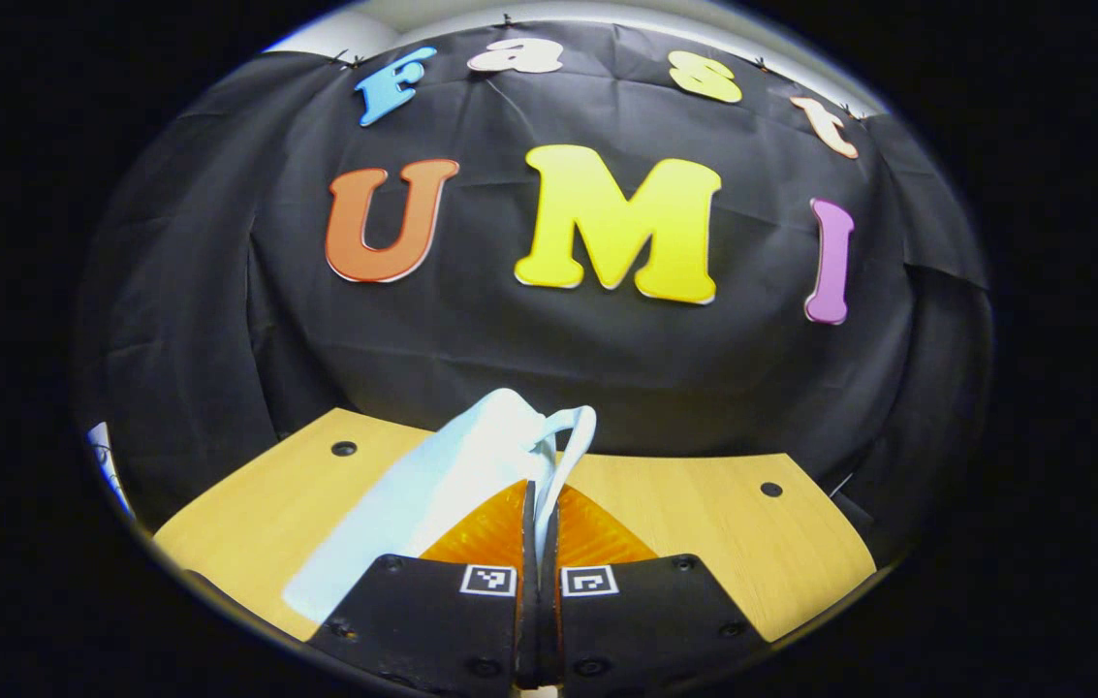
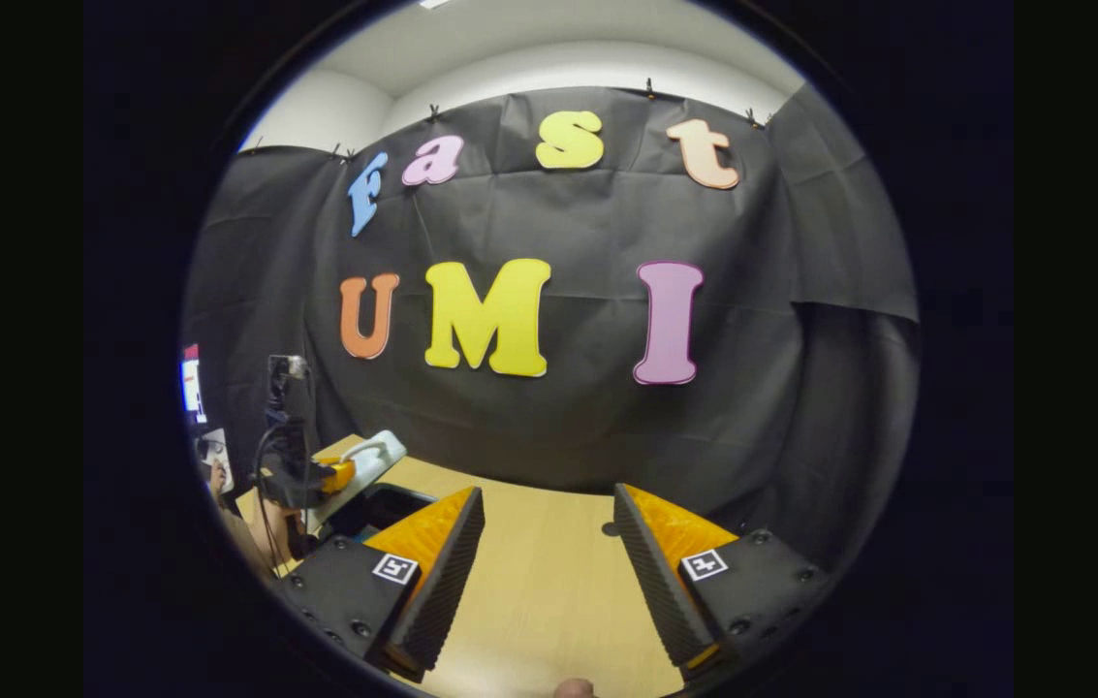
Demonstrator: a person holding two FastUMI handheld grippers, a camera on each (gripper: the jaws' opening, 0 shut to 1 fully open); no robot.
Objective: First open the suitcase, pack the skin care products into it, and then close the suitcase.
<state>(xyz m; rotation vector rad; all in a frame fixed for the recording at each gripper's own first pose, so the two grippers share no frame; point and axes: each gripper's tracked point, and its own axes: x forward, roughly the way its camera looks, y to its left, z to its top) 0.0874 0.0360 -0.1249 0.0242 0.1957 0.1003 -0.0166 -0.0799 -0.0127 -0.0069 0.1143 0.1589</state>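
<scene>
Suitcase lid [image 1: 432,485] — pale, light-blue in tone — stands raised off the wooden table [image 1: 704,523] in the left gripper view, tilted up and away toward the black cloth wall [image 1: 607,368]. Its white handle [image 1: 573,446] loops at the upper edge. The left gripper [image 1: 539,523] has its fingers drawn together with only a thin gap, and the handle strap runs down into that gap; both fingers appear to press on it. Two dark round holes show in the table top, one to the left [image 1: 344,448] and one to the right [image 1: 770,490].

Right gripper view: the right gripper [image 2: 549,543] hangs over the bare table [image 2: 539,601] with its fingers spread wide apart and nothing between them. At the far left, the other gripper [image 2: 292,465] is held up by a hand [image 2: 267,528], with cables trailing from it. It sits at the handle [image 2: 369,448] of the lifted suitcase lid [image 2: 360,475]. Below the lid, the dark interior of the suitcase [image 2: 393,504] lies open on the table, just beside the right gripper's left finger [image 2: 432,572]. A lit screen [image 2: 191,386] shows at the left edge — detail too small to judge.
</scene>
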